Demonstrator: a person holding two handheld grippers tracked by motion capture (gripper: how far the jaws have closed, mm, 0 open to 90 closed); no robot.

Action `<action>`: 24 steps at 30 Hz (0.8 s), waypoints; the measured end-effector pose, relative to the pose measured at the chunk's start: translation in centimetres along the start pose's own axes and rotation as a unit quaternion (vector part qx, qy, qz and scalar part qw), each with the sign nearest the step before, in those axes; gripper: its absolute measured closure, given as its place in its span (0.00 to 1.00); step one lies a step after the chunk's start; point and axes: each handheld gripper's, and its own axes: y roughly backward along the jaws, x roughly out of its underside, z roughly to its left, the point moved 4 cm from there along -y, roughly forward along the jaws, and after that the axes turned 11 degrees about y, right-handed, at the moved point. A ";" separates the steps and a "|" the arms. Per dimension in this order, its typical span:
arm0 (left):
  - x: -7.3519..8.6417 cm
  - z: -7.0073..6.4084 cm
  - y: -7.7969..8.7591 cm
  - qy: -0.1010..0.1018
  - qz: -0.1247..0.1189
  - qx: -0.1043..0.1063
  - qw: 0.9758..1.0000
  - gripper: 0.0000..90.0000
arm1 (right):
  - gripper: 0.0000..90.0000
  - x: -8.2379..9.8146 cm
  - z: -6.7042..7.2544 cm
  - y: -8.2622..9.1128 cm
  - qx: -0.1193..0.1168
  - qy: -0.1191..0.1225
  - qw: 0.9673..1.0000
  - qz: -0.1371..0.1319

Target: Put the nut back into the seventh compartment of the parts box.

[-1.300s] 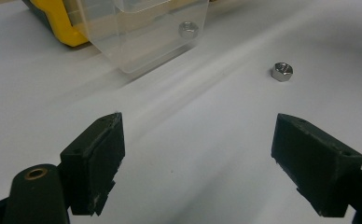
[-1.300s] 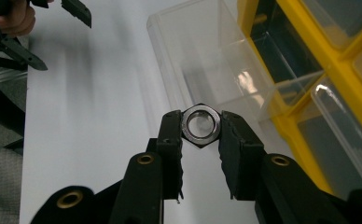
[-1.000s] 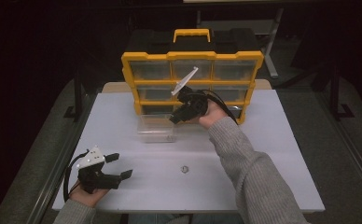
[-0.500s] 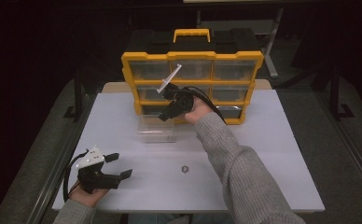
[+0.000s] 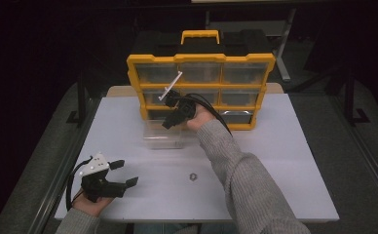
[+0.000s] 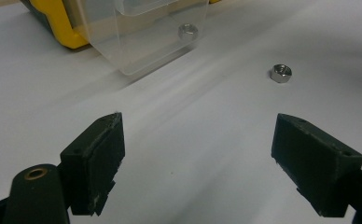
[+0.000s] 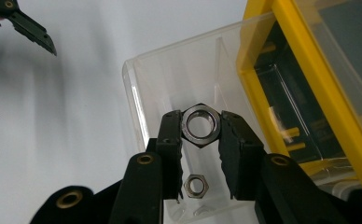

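One white table (image 5: 284, 161) is seen, and on its far side one yellow organiser cabinet (image 5: 201, 58) with a yellow handle on top stands upright. Nine clear drawer bays in three rows of three can be counted on its front; the lower left bay is left open. No brand, label or writing can be read anywhere.

One clear plastic drawer (image 5: 162, 135) is set on the table just in front of that cabinet. Two grippers are held by the person. The right gripper (image 7: 201, 140) is poised above the clear drawer, and its jaws are clamped on a hex nut (image 7: 200, 124), gripped by two opposite flats. The left gripper (image 5: 123, 173) is rested near the table's near left corner, well apart from the drawer, with its jaws spread wide and nothing between them.

Three hex nuts are counted in all: the one gripped, a second nut (image 7: 196, 185) lying inside the drawer, and a loose nut (image 5: 193, 176) on the bare table between the two hands.
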 end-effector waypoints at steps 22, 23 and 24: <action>0.0 0.0 0.0 -0.003 0.005 0.000 1.000 0.19 | 0.59 0.3 0.6 1.9 -0.020 -0.006 0.998 -0.051; 0.0 0.0 0.0 -0.005 0.004 0.000 1.000 0.19 | 0.58 0.4 0.7 2.2 -0.020 -0.001 0.998 -0.055; -0.1 0.0 0.0 -0.004 0.004 0.000 1.000 0.19 | 0.56 0.6 0.8 2.4 -0.018 0.001 0.998 -0.059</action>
